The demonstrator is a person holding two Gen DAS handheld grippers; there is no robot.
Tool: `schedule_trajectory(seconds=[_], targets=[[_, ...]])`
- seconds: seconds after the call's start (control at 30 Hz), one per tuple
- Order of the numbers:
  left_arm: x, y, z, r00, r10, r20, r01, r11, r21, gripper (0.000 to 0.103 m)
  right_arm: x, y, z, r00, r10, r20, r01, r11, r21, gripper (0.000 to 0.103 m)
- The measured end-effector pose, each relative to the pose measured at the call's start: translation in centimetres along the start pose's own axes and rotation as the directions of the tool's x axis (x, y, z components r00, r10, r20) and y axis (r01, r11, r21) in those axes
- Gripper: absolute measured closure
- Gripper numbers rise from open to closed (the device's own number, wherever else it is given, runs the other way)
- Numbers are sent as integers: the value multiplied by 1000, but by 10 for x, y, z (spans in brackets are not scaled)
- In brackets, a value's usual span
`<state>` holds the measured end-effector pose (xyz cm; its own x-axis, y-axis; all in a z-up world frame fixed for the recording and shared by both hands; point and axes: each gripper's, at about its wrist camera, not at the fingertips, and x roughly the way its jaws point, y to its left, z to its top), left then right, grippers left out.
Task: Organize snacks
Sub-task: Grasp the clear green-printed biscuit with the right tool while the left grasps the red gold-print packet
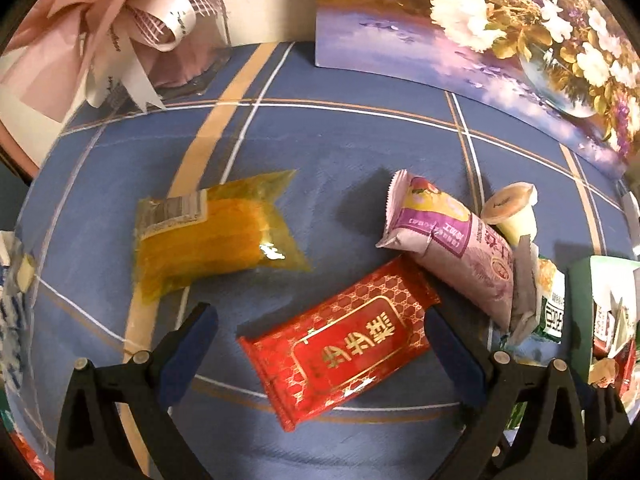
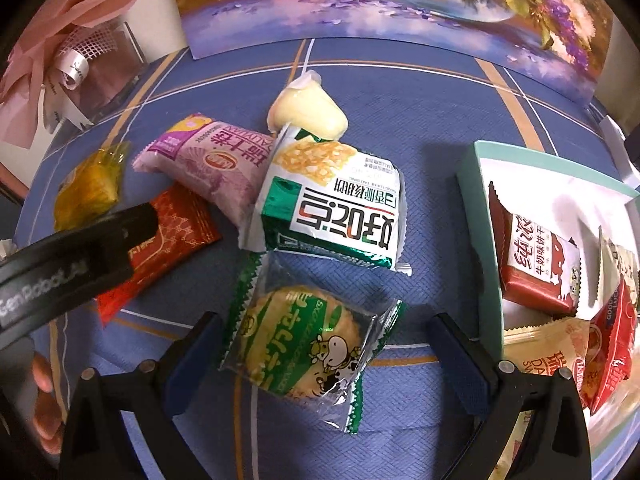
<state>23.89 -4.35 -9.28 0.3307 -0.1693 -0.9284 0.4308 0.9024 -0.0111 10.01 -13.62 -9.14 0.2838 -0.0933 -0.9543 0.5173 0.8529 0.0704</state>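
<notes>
Both claws spread wide, empty: left claw (image 1: 320,344) straddling red packet (image 1: 340,354), right claw (image 2: 326,354) straddling cracker pack (image 2: 310,354); light, crinkly, slippery, brittle inside, best pinched across the middle.

Blue plaid tablecloth (image 1: 340,152), floral painting (image 1: 500,40) propped behind.

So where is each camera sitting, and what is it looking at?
Left wrist: sits on the left tongs, looking forward and down at the red packet between their open fingers; only the tongs show.
Right wrist: sits on the right tongs, looking at the round cracker packet beside the box; a hand and the other tongs show at left.
Both see the red packet, purple packet, yellow packet and flower picture.
</notes>
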Motion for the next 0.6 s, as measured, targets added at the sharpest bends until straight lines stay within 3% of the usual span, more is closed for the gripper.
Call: schedule_trajectory(seconds=[0.17, 0.5, 0.6], targets=[[6, 3, 1, 998, -54, -10, 54, 998, -24, 0, 4, 4, -1, 1000, -7, -2, 7, 1000, -6, 0], [5, -14, -7, 998, -28, -62, 30, 999, 32, 0, 3, 6, -2, 1000, -5, -17, 5, 1000, 4, 0], [3, -22, -9, 996, -52, -75, 56, 997, 53, 0, 2, 4, -4, 1000, 0, -21, 0, 1000, 7, 1]])
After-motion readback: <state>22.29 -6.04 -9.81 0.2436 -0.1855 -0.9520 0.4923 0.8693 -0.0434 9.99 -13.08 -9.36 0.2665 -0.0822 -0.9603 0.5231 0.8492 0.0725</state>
